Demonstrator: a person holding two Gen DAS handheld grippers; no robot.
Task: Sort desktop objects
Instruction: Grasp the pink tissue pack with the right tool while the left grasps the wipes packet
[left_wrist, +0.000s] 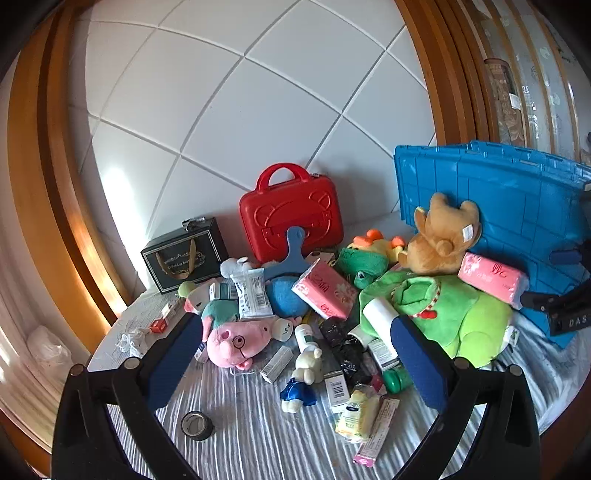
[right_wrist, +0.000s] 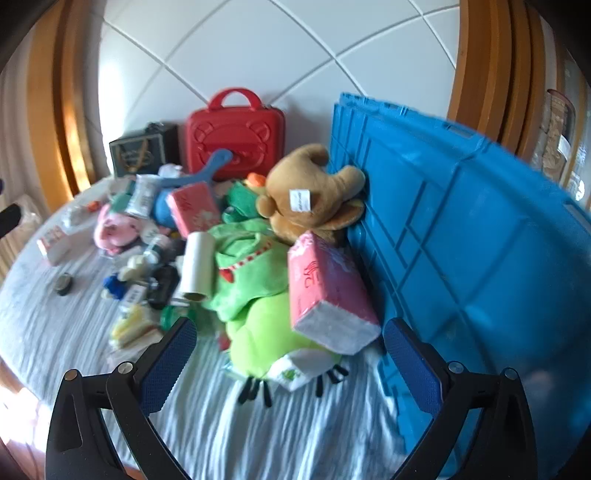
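Observation:
A heap of objects lies on a grey striped cloth. In the left wrist view: a pink pig plush (left_wrist: 240, 341), a green plush (left_wrist: 454, 314), a brown plush (left_wrist: 439, 236), pink tissue packs (left_wrist: 325, 288) (left_wrist: 493, 278), a small white bear toy (left_wrist: 304, 373). My left gripper (left_wrist: 295, 354) is open and empty above the heap's near side. My right gripper (right_wrist: 290, 350) is open and empty, close in front of a pink tissue pack (right_wrist: 328, 295) that lies on the green plush (right_wrist: 266, 306). The brown plush (right_wrist: 314, 195) leans on the blue crate (right_wrist: 480, 258).
A red case (left_wrist: 290, 218) and a black gift box (left_wrist: 184, 254) stand against the white tiled wall. The blue crate (left_wrist: 509, 214) stands at the right. A black tape roll (left_wrist: 197, 425) lies on the near cloth. Wooden frames flank both sides.

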